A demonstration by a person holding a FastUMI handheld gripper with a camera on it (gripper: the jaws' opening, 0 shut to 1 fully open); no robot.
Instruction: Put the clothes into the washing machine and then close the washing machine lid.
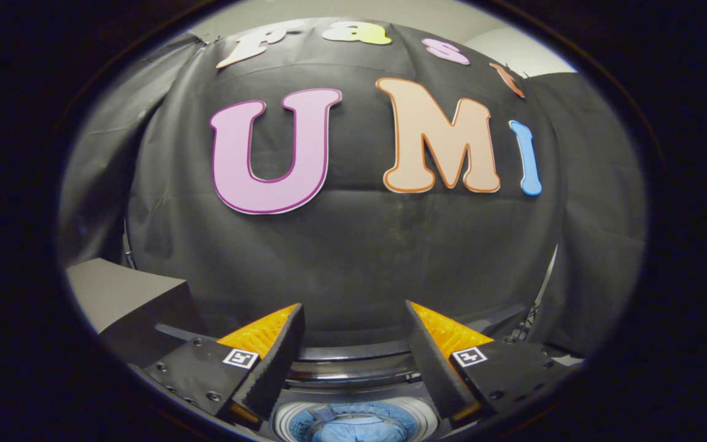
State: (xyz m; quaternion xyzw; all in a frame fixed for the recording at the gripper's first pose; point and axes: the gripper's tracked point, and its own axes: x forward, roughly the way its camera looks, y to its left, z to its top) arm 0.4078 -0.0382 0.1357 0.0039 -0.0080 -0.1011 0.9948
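The gripper (353,319) hangs spread and empty; the washing machine's open drum (353,423) lies below, between its fingers; raised lid (353,368) beyond.

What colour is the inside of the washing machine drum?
Blue, inside a white rim, in the gripper view: drum below the open hand-held gripper.

Staged recording booth, black cloth wall (353,258) draped behind, top-loading washing machine (353,423) below, grey box (126,294) alongside
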